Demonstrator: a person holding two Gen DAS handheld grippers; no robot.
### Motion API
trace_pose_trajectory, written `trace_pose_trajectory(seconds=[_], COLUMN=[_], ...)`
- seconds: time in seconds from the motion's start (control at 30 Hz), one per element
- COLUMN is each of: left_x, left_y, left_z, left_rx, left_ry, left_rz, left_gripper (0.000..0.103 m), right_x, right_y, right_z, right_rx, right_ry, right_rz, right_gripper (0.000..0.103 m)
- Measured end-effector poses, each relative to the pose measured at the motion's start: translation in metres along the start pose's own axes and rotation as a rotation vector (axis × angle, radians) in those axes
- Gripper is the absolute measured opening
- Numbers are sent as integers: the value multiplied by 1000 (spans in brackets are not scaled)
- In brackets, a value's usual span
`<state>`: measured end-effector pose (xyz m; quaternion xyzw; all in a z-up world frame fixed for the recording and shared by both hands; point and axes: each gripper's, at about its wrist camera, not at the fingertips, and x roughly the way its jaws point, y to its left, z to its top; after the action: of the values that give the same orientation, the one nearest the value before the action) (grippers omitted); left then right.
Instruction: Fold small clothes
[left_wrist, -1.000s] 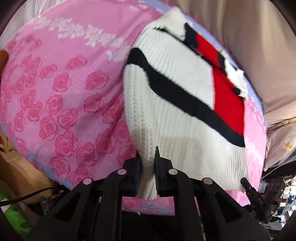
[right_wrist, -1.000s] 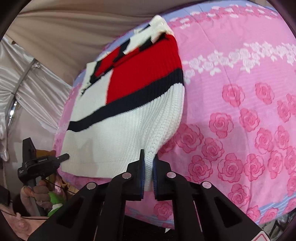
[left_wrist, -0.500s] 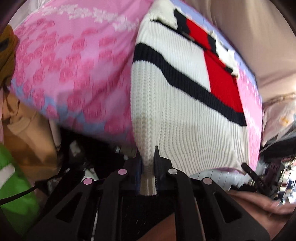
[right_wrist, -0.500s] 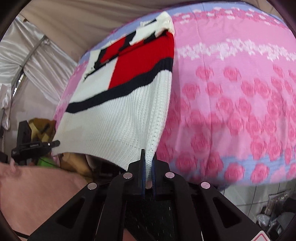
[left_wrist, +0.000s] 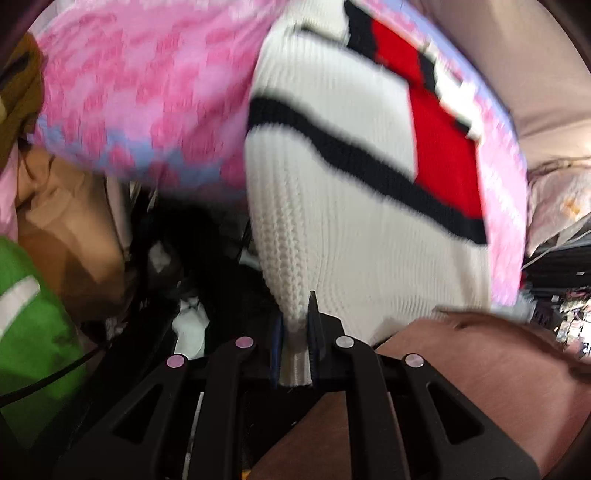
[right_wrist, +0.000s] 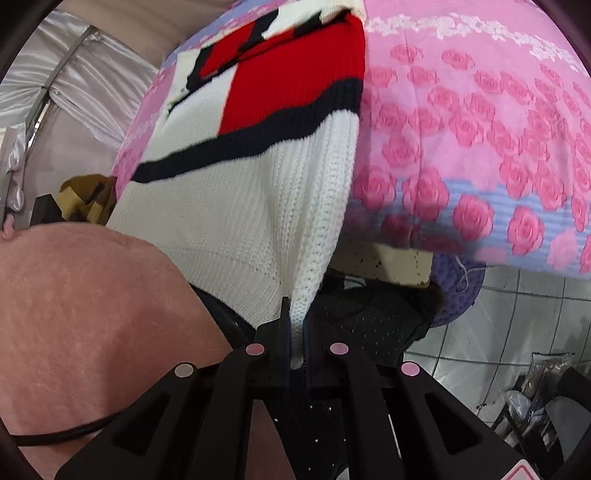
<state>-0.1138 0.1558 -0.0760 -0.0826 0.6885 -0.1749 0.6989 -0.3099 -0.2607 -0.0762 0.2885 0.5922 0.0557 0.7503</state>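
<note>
The sweater (left_wrist: 332, 184), a white knit with a black stripe and a red block, lies stretched from the pink rose-print sheet (right_wrist: 480, 110) out past its near edge, where its lower hem hangs in the air. The left hand-held gripper (left_wrist: 294, 332) is clamped on one bottom corner of the hem, a strip of white ribbing pinched between its fingers. The right hand-held gripper (right_wrist: 295, 332) is clamped on the other bottom corner, its fingers pressed nearly together on the knit. The upper part, with the red panel, rests on the sheet; the lower part sags between the two grips.

I can make out no box, basket or bin with anything in it. Below the sheet's edge on the left side sit a heap of brown fabric (left_wrist: 66, 221) and something bright green (left_wrist: 33, 321), blurred. On the right side, a purple knitted thing (right_wrist: 458, 288) lies near the tiled floor (right_wrist: 517, 332), with black mesh fabric (right_wrist: 369, 317) just under the gripper. A person's pink-clad body (right_wrist: 92, 314) fills the lower corner.
</note>
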Motion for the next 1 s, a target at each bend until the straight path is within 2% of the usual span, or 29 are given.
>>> trace_pose_trajectory(seconds=[0.13,0.23,0.33,0.37,0.47,0.6,0.7,0.83,0.87,0.9,0.93,0.97,1.0], left_x=[-25,-39,-43,-44,-39,-22,-1,28,29,26,20,16,11], left_y=[-19,-47,-70,-80,-101,-116,-127,-123,-120,-118,-116,-113,-111], left_z=[49,104,150,169,220,286,317,348,350,348,344,340,334], left_rx=[17,76,111,132,145,117,123,49,31,23,20,21,24], left_ry=[-143,-300,-393,-435,-505,-522,-536,-523,-532,-544,-566,-582,-603], left_rz=[-61,-60,-47,-19,29,66,143,256,274,275,262,260,262], left_gripper=[11,11,11,11,11,11,15,19,19,19,23,34,41], right_x=[-33,-44,-37,-32,-17,2,21,34,31,24,16,10,5], right_y=[2,4,7,6,3,-3,-8,-2,2,5,9,9,9], right_z=[64,117,166,189,238,297,331,353,350,345,338,332,327], right_rx=[5,14,15,11,38,81,128,136,130,122,116,118,123], right_ry=[-235,-396,-491,-518,-558,-593,-580,-576,-596,-634,-681,-719,-754], right_rz=[25,51,46,24,-2,-56,-76,-157,-159,-161,-169,-178,-184], right_gripper=[4,4,4,4,4,5,9,12,15,24,41,50,61])
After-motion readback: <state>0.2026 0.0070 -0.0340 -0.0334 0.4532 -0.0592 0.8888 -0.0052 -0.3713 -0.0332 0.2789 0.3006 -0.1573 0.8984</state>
